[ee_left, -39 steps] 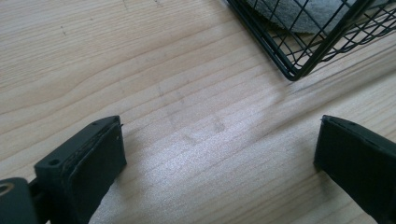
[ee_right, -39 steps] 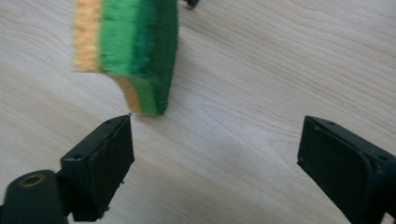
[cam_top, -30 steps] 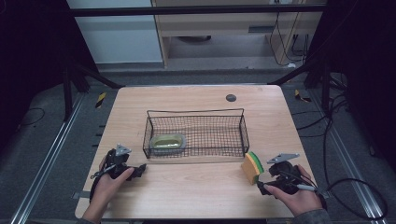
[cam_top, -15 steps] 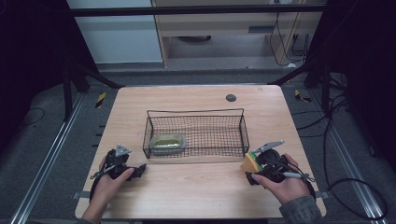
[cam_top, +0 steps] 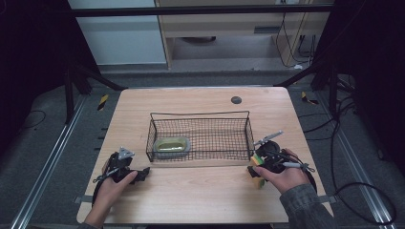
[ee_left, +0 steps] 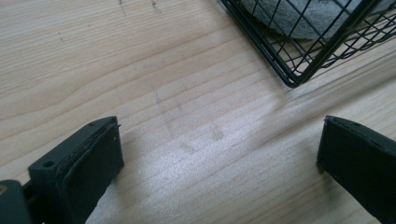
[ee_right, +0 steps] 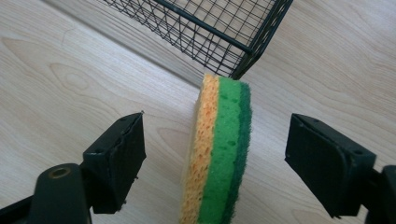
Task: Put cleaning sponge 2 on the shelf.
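A sponge (ee_right: 219, 149) with yellow, light green and dark green layers stands on edge on the wooden table, just off the near right corner of the black wire basket (ee_right: 224, 28). My right gripper (ee_right: 215, 158) straddles it, a gap showing on each side between pads and sponge; its jaws have just been closing. From above, the sponge (cam_top: 259, 182) peeks out beside the right gripper (cam_top: 257, 171). The left gripper (cam_top: 143, 172) rests at the near left, open over bare wood (ee_left: 219, 163), with nothing between its pads.
The wire basket (cam_top: 200, 114) stands mid-table and holds a grey-green oval pad (cam_top: 172, 144) at its left end; the same pad (ee_left: 289, 18) lies behind the mesh. A dark round spot (cam_top: 236, 99) marks the far side of the table.
The right hand slid left across the table and brought its gripper around the standing sponge. The left hand stayed still.
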Demonstrator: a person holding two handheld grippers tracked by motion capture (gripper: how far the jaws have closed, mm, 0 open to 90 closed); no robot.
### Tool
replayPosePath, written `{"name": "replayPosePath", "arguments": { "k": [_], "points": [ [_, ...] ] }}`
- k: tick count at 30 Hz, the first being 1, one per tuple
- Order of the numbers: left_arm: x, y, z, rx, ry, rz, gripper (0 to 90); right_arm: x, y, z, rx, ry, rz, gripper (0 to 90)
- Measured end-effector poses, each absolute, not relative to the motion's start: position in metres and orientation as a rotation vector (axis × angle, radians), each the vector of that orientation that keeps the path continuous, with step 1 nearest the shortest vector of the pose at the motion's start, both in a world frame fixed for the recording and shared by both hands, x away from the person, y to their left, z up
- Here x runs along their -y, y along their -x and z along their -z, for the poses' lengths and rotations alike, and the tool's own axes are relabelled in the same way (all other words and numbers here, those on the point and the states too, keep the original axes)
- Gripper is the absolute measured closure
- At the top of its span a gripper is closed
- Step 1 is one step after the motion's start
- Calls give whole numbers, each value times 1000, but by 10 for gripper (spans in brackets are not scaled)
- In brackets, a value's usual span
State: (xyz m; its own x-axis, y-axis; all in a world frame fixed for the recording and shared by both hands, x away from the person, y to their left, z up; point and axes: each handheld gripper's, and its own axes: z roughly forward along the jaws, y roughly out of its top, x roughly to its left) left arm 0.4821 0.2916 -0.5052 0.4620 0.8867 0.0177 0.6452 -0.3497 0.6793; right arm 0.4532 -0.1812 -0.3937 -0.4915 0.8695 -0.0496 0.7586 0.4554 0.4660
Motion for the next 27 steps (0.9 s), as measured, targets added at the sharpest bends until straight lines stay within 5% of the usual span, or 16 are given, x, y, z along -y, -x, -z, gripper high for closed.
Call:
{"name": "replayPosePath", "arguments": {
  "k": [16,22,27],
  "points": [
    [-292,-480,506,-1257,-2100,-525,0,181,-462,410,-2487,-1429,-522,300],
    [-293,-480,506,-1254,-2104,-527,0,180,-468,417,-2513,-1447,-491,401],
    [-293,-480,506,-1248,-2106,-526,0,183,-469,416,-2525,-1448,-508,626]
  ]
}}
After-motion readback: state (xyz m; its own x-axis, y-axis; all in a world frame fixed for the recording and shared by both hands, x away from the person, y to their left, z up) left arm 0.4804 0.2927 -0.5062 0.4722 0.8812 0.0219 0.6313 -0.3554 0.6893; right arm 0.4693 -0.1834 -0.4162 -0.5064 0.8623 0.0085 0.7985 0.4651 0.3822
